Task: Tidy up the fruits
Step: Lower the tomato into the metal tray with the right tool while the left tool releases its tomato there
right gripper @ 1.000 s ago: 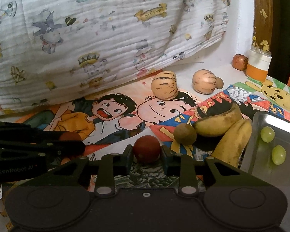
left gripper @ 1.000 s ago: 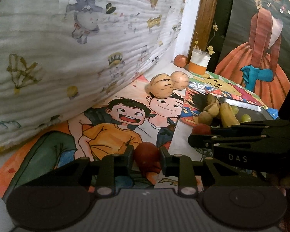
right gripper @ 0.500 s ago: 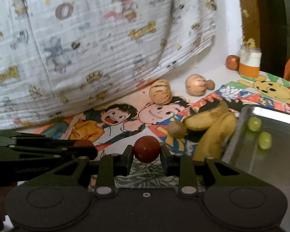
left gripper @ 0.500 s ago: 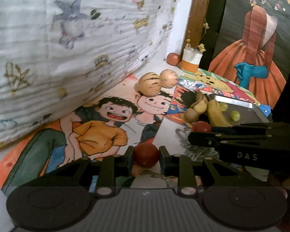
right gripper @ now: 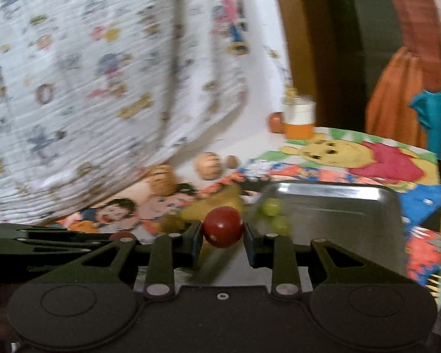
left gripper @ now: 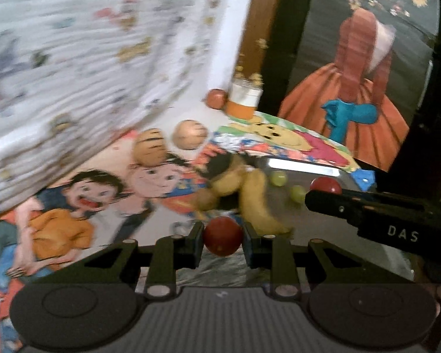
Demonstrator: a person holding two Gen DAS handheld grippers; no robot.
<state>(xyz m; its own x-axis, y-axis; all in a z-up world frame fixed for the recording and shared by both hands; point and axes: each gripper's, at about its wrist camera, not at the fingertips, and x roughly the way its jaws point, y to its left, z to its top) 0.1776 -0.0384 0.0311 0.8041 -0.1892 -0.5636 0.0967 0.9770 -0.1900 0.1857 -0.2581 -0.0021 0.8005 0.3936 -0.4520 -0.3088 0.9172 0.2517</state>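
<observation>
The metal tray point(right gripper: 352, 206) holds two green grapes point(right gripper: 271, 207). The left gripper point(left gripper: 222, 236) clamps a red fruit point(left gripper: 222, 235); the right gripper point(right gripper: 222, 232) clamps another red fruit point(right gripper: 222, 226) before the tray.

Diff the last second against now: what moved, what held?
Both tongs swung rightward toward the metal tray. The right tongs, carrying a red fruit, now reach the tray's near edge. Left tongs follow with their red fruit. Both grips unchanged; bananas and green grapes stayed put.
</observation>
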